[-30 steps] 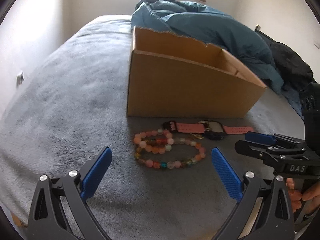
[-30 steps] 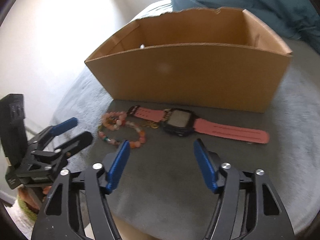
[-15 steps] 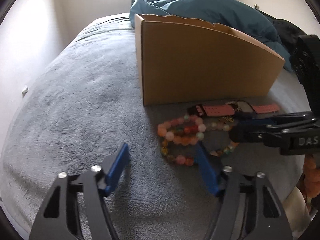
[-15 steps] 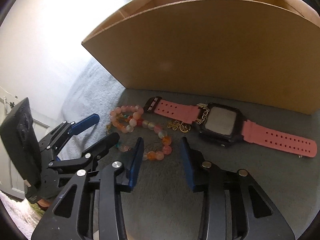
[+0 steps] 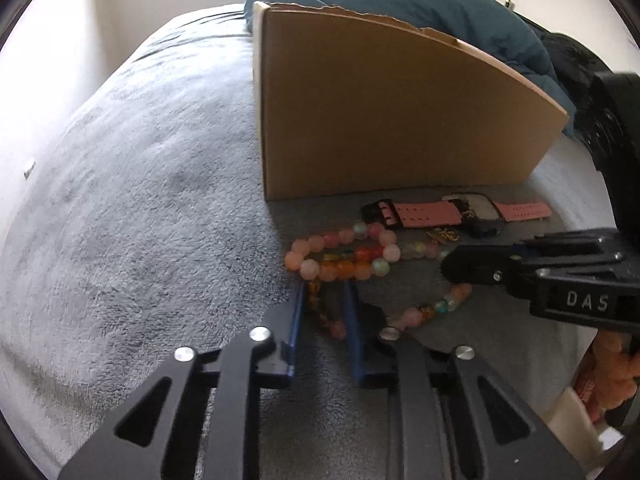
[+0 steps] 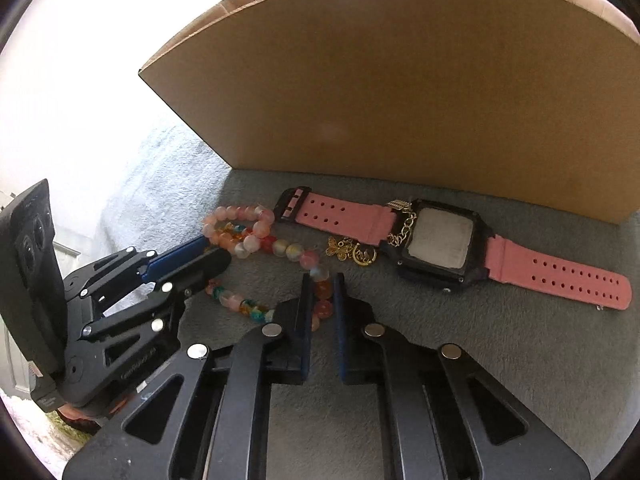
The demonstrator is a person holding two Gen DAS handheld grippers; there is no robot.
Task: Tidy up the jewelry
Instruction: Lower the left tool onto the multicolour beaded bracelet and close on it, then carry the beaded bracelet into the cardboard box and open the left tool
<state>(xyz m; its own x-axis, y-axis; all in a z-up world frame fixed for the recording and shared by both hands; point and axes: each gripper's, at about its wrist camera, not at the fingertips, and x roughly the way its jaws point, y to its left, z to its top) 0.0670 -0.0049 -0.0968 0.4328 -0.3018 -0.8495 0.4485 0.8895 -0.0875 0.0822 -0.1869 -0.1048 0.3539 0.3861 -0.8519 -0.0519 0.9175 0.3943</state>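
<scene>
We have both tongs closed on the bead bracelet [image 5: 352,258] lying on the grey bed [image 5: 140,200]: left tongs [image 5: 325,300] grip its near-left strand, right tongs [image 6: 322,300] its right strand, apparently pinched. The pink watch [image 6: 440,240] lies just beside it, before the cardboard box [image 5: 380,120].

From my left tool, white raised letters "DAS" read on my right gripper [image 5: 472,268], just right of the bead bracelet [image 5: 340,256].

One cardboard box [image 6: 400,80], one pink watch [image 6: 440,240], one bead necklace [image 5: 340,256], one gold charm [image 6: 352,252].
</scene>
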